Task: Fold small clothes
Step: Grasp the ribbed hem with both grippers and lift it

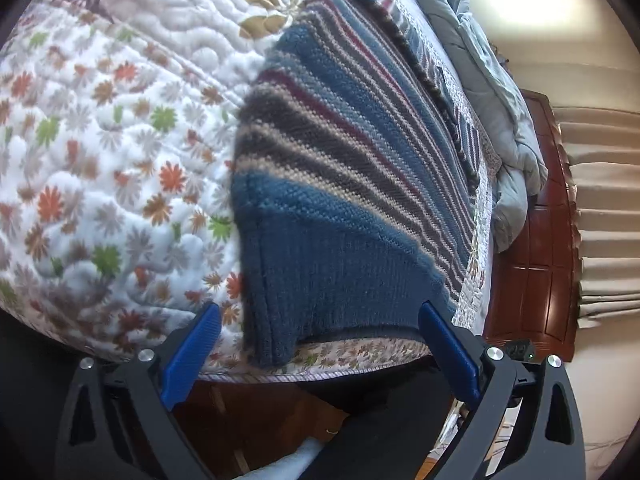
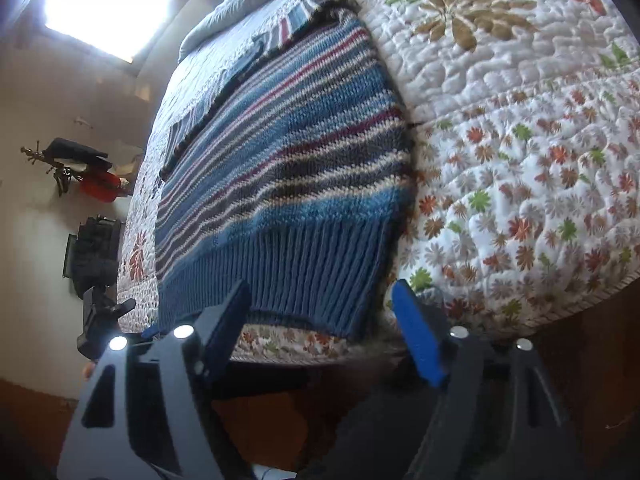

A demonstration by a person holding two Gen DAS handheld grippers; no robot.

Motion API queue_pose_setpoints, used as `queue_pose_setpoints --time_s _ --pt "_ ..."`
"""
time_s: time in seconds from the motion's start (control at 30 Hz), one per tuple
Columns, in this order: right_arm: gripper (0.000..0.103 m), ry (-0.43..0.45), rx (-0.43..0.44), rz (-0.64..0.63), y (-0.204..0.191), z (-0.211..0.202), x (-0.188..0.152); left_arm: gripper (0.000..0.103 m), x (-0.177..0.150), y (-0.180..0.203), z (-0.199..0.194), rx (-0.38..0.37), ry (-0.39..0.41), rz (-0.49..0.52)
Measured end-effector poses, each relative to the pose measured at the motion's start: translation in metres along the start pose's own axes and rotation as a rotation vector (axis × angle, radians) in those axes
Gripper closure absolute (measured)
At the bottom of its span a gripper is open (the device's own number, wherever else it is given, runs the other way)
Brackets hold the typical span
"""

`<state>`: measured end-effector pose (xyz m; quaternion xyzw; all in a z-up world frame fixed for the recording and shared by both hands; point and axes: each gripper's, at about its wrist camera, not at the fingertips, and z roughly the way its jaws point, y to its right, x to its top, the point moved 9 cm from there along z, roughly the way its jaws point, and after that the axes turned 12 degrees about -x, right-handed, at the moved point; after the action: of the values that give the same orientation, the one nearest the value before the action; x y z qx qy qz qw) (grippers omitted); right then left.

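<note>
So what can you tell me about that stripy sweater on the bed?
The sweater is a chunky knit with blue, grey, cream and dark red stripes and a plain blue ribbed hem. It lies flat on the flowery quilt, its hem at the bed's near edge. A striped sleeve shows at its far end. The left tool and right tool are open just before the hem, and neither grips it.

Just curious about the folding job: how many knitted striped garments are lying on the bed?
1. The striped sweater lies flat on the floral quilt, its ribbed hem at the bed's near edge. Anything beneath it would be hidden.
</note>
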<state>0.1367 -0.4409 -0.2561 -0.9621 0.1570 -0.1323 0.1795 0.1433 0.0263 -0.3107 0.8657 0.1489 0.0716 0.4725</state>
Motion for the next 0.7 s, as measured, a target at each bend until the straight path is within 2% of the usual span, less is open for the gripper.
queue_pose_setpoints --time_s 0.1,0.2,0.27,0.37,0.4,0.43,0.63,0.7 --pt "0.031 -0.021 0.022 0.041 0.006 0.004 -0.001 0.005 -0.001 0.002 0.003 -0.027 0.006 -0.005" --pt "0.031 -0.046 0.047 0.079 0.013 0.007 -0.002 0.013 -0.001 0.001 0.008 -0.029 0.004 -0.021" --pt "0.031 -0.069 0.059 0.100 0.017 0.010 -0.003 0.021 -0.004 -0.003 0.013 -0.030 -0.015 -0.045" --pt "0.041 -0.092 0.093 0.108 0.019 0.011 -0.005 0.038 -0.006 -0.002 0.017 -0.018 -0.035 -0.038" --pt "0.045 -0.098 0.109 0.107 0.018 0.011 -0.008 0.048 -0.006 0.000 0.018 -0.019 -0.042 -0.036" --pt "0.047 -0.102 0.119 0.106 0.018 0.011 -0.010 0.054 -0.007 0.000 0.019 -0.018 -0.045 -0.038" --pt "0.049 -0.130 0.118 0.103 0.016 0.020 -0.016 0.058 -0.005 -0.005 0.023 -0.008 -0.046 -0.054" --pt "0.059 -0.128 0.131 0.096 0.009 0.022 -0.014 0.059 -0.005 -0.006 0.024 -0.013 -0.042 -0.062"
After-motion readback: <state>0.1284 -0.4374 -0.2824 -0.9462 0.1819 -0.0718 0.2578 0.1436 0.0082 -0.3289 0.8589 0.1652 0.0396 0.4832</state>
